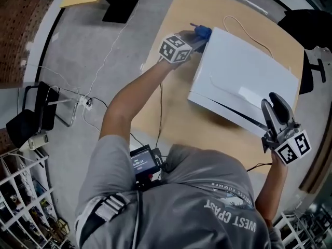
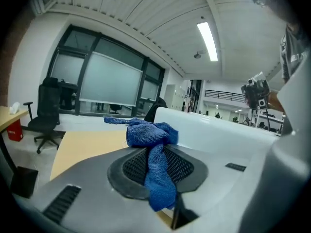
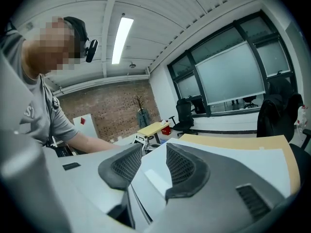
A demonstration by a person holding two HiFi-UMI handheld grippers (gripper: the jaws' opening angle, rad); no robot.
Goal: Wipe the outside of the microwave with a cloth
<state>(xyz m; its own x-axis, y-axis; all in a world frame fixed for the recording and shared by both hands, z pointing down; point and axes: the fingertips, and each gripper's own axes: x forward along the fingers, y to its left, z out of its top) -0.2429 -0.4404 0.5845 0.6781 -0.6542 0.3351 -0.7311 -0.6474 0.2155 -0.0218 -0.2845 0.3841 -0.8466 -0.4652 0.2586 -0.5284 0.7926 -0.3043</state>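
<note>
A white microwave [image 1: 244, 77] stands on a wooden table [image 1: 176, 113]. My left gripper [image 1: 198, 35] is at the microwave's far left corner, shut on a crumpled blue cloth [image 1: 202, 32]. In the left gripper view the blue cloth [image 2: 151, 149] hangs pinched between the two dark pads, with the microwave's white side [image 2: 218, 130] just behind it. My right gripper [image 1: 275, 107] hovers over the microwave's near right corner. Its jaws stand open with nothing in them, and the white microwave top [image 3: 150, 176] shows through the gap between the pads [image 3: 182, 166].
A thin white cable [image 1: 244, 27] loops on the table behind the microwave. A power strip with cords [image 1: 85, 104] lies on the grey floor at left. A black chair [image 1: 31, 115] and a wire rack [image 1: 21, 201] stand at lower left. A black stand base [image 1: 120, 10] sits at the top.
</note>
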